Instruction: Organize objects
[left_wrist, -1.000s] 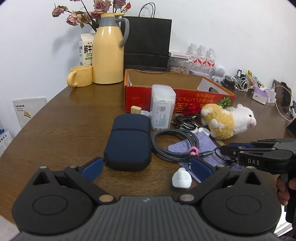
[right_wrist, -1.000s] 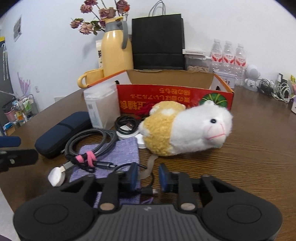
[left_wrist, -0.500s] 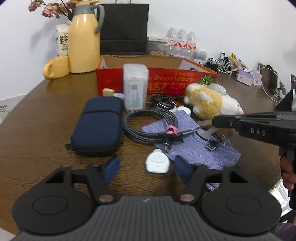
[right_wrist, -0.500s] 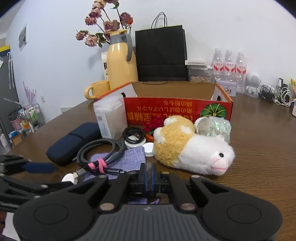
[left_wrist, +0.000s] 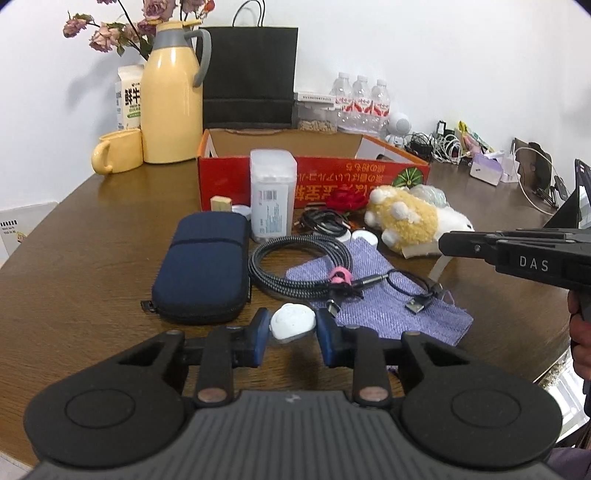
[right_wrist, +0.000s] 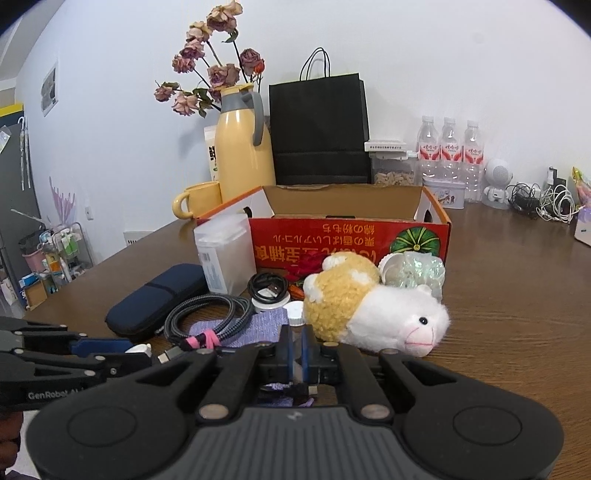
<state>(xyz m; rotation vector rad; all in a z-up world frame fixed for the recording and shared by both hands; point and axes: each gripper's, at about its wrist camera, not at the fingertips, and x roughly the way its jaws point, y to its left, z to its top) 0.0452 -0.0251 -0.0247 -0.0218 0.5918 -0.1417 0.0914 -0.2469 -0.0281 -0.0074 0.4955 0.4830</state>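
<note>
Cluttered objects lay across the brown wooden worktop (left_wrist: 92, 236) in front of an open red cardboard box (left_wrist: 314, 177) with printed lettering. Nearest the left gripper (left_wrist: 291, 332) sat a small white rounded plastic charger plug (left_wrist: 293, 320) — it lay between the blue pads while the jaws were closing, and whether the pads already pressed on it could not be told. Just left of it rested a dark navy zippered fabric case (left_wrist: 203, 269), and beyond it a coiled grey braided cable (left_wrist: 295, 266) tied with a pink strap, partly on a purple woven cloth (left_wrist: 388, 306). A thin black USB cable (left_wrist: 417, 291) also lay on that cloth. A translucent white plastic container (left_wrist: 272, 195) stood upright against the box front. To the right lay a yellow-and-white plush sheep (right_wrist: 373, 306) on its side, touching a crinkled iridescent wrapped bundle (right_wrist: 417, 273). The right gripper (right_wrist: 295, 354) was clenched, its pads nearly together — a thin dark cable end showed just beneath them, though what it pinched was unclear. A yellow thermos jug (left_wrist: 171, 99) and yellow mug (left_wrist: 118, 151) stood behind the box's left end.
</note>
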